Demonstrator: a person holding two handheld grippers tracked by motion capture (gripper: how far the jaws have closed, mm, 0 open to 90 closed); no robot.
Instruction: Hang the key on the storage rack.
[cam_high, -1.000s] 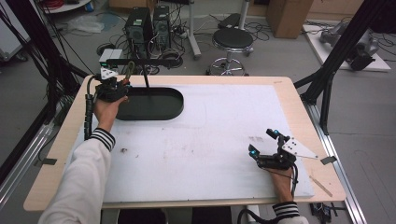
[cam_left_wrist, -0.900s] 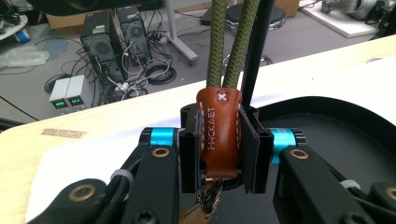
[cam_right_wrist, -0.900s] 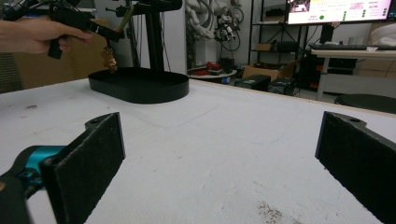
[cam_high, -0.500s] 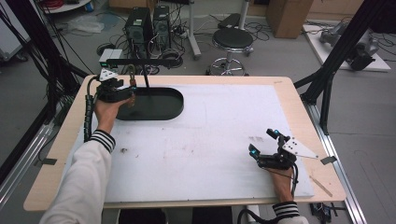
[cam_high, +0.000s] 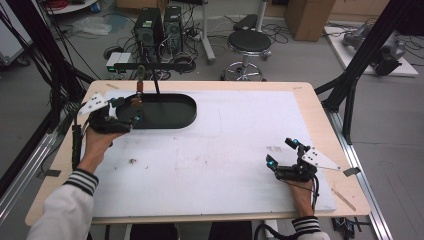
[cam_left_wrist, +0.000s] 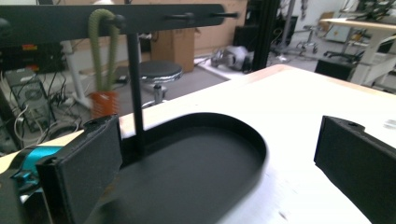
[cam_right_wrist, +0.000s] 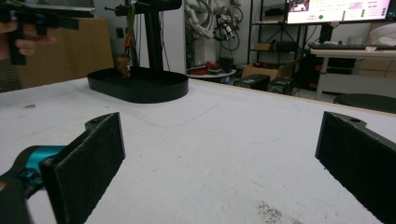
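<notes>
Green hook (cam_left_wrist: 103, 51) top behind crossbar (cam_left_wrist: 112, 18)

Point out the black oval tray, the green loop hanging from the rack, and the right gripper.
black oval tray (cam_high: 172, 120): high view, near rim.
green loop (cam_left_wrist: 96, 51): left gripper view, left strand.
right gripper (cam_high: 280, 153): high view, between its open fingers.

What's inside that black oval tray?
The tray looks bare apart from a thin black post rising from it. The left fingers hide its near corner.

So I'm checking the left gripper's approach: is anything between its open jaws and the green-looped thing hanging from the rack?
Nothing visible blocks it. The left gripper is open over the black tray; the hanging item dangles beyond, beside the rack's post.
</notes>
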